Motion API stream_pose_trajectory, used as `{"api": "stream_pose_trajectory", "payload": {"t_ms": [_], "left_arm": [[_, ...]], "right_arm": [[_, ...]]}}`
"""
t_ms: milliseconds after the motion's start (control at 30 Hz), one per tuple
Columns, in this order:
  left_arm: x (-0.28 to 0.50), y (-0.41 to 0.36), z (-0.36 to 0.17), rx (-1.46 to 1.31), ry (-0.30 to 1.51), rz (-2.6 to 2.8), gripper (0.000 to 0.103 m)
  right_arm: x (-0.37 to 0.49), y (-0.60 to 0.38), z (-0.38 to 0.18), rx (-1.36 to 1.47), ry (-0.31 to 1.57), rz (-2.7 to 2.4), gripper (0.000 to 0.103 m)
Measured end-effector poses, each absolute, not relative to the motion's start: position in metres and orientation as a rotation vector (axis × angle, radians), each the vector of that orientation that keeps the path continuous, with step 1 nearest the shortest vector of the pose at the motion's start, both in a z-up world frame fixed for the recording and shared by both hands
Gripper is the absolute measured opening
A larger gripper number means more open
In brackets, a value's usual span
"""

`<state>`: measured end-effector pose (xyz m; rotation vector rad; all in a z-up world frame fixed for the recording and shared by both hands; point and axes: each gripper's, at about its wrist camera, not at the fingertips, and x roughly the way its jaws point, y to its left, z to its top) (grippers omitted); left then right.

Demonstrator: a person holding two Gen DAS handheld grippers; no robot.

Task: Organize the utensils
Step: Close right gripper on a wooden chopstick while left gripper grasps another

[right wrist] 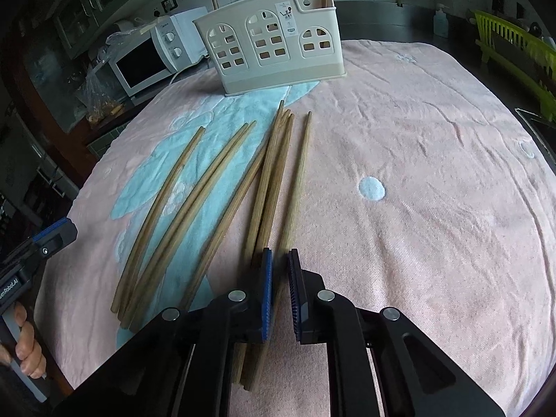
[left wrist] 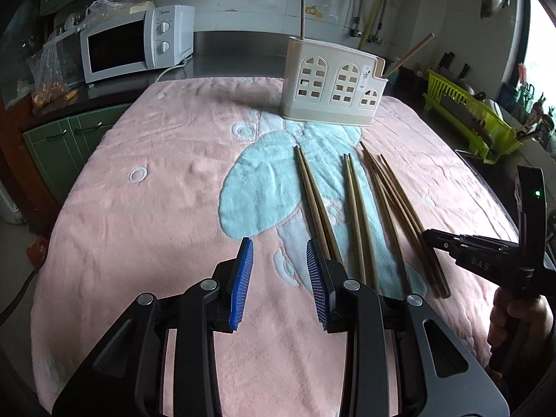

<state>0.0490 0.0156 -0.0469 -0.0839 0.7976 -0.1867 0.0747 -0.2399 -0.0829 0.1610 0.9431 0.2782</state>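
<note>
Several wooden chopsticks (left wrist: 358, 215) lie side by side on the pink and blue towel (left wrist: 156, 180). Behind them stands a cream utensil holder (left wrist: 333, 87) with arched cut-outs, and two chopsticks (left wrist: 411, 54) stand up in it. My left gripper (left wrist: 279, 253) is open just above the towel, with its right pad beside the near ends of the leftmost pair (left wrist: 314, 201) and nothing between the pads. My right gripper (right wrist: 279, 260) is shut on the rightmost chopstick (right wrist: 299, 180) near its thick end. The holder (right wrist: 274, 48) is straight ahead of it. The right gripper (left wrist: 425, 234) also shows at the right bundle.
A white microwave (left wrist: 135, 41) sits on the counter at the back left. A green dish rack (left wrist: 469, 118) stands to the right of the towel. A person's hand (left wrist: 514, 316) holds the right gripper's handle. The left gripper (right wrist: 59, 232) shows at the left edge.
</note>
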Motion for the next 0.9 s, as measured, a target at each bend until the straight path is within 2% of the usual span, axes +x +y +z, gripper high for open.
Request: {"api": "stream_pose_trajectory", "payload": {"t_ms": [567, 733, 900], "left_arm": [[0.069, -0.022, -0.082, -0.091, 0.890, -0.240, 0.032], [0.074, -0.024, -0.086, -0.087, 0.895, -0.230, 0.021], [0.075, -0.027, -0.089, -0.066, 0.899, -0.218, 0.020]], "right_arm": [[0.064, -0.253, -0.080, 0.058, 0.900, 0.192, 0.007], [0.060, -0.255, -0.081, 0.050, 0.897, 0.193, 0.007], [0.057, -0.256, -0.081, 0.045, 0.893, 0.195, 0.007]]}}
